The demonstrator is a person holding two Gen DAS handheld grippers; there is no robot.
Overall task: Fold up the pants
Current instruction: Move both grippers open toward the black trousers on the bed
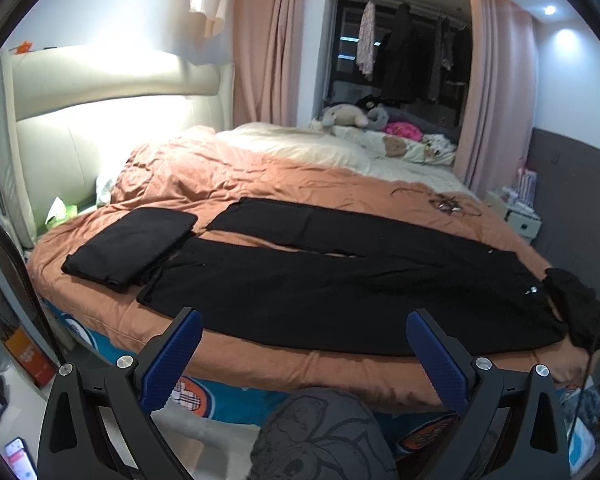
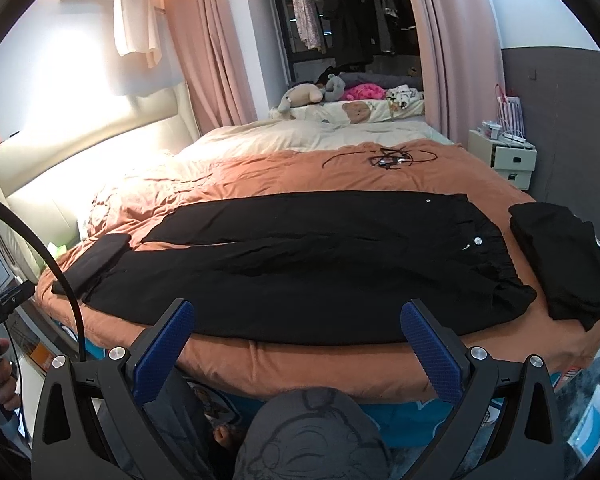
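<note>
Black pants (image 1: 340,288) lie spread flat across the orange bedcover (image 1: 236,176), waistband to the right, both legs reaching left. The right wrist view shows the same pants (image 2: 300,264) with a metal button near the waist. My left gripper (image 1: 304,344) hangs open in front of the bed's near edge, blue pads wide apart, nothing between them. My right gripper (image 2: 298,336) is also open, held back from the near edge over the pants' lower leg. Neither gripper touches the fabric.
A folded black garment (image 1: 132,248) rests at the pants' left end, and a black pile (image 2: 560,256) sits at the right. Cables and glasses (image 2: 384,158) lie farther back on the bedcover (image 2: 260,172). A person's patterned grey knee (image 1: 320,436) is below. A white nightstand (image 2: 504,158) stands at the right.
</note>
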